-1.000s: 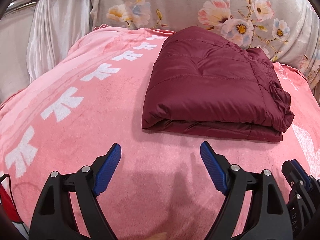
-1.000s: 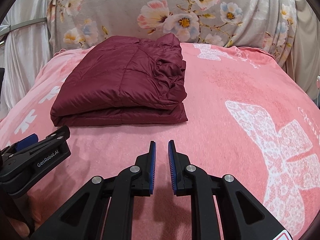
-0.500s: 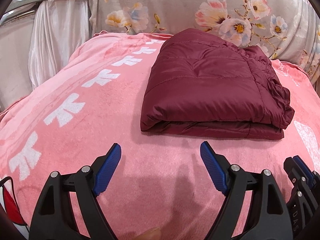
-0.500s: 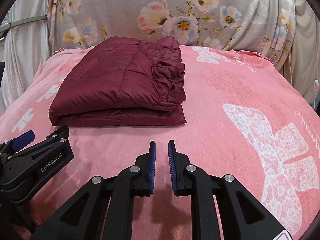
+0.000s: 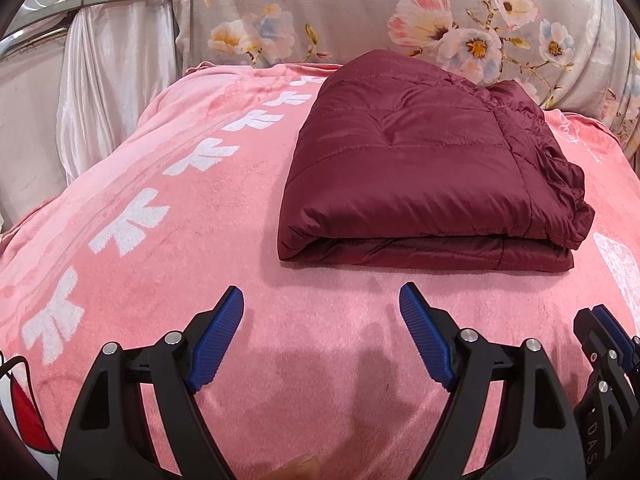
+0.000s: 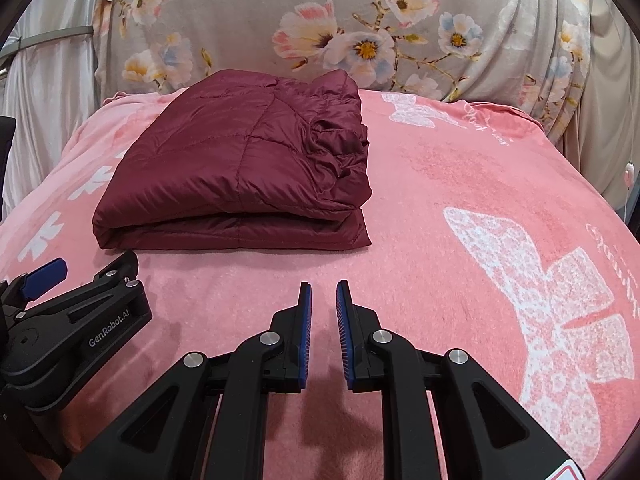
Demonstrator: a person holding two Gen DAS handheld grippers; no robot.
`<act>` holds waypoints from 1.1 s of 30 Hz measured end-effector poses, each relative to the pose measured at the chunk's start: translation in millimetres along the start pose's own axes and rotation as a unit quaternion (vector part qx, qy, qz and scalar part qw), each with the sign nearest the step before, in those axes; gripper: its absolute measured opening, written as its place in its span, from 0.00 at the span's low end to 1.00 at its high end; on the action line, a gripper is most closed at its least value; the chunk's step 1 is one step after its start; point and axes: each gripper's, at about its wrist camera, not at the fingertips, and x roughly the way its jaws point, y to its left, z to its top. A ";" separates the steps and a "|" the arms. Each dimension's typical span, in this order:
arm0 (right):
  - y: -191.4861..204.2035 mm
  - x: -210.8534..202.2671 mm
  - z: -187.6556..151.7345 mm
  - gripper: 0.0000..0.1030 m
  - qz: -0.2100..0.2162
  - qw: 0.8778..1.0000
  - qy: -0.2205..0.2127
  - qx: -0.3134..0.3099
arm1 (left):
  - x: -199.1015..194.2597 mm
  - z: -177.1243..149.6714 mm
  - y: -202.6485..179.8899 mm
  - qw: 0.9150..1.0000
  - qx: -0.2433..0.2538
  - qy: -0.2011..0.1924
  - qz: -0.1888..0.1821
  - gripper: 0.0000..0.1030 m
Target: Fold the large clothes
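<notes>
A dark red quilted jacket (image 5: 408, 168) lies folded into a thick rectangle on the pink blanket (image 5: 160, 208), its fold edge toward me and its bunched layers on the right side. In the right wrist view the jacket (image 6: 240, 160) sits left of centre. My left gripper (image 5: 320, 292) hovers just short of the jacket's near edge, jaws wide open and empty. My right gripper (image 6: 324, 286) hangs over bare blanket (image 6: 440, 200) to the right of the jacket's near corner; its blue pads stand a narrow gap apart with nothing between them.
A grey floral cloth (image 5: 360, 12) rises behind the bed like a backrest. A white curtain (image 5: 100, 80) with a metal rail hangs at the far left. White butterfly prints (image 6: 560, 300) cover the blanket's right side. A fingertip (image 5: 296, 464) shows at the bottom edge.
</notes>
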 end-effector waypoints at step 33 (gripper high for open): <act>1.4 -0.1 -0.4 0.14 -0.005 1.000 -0.006 -0.004 | -6.1 -1.4 -2.6 1.000 0.005 -0.010 0.004 0.76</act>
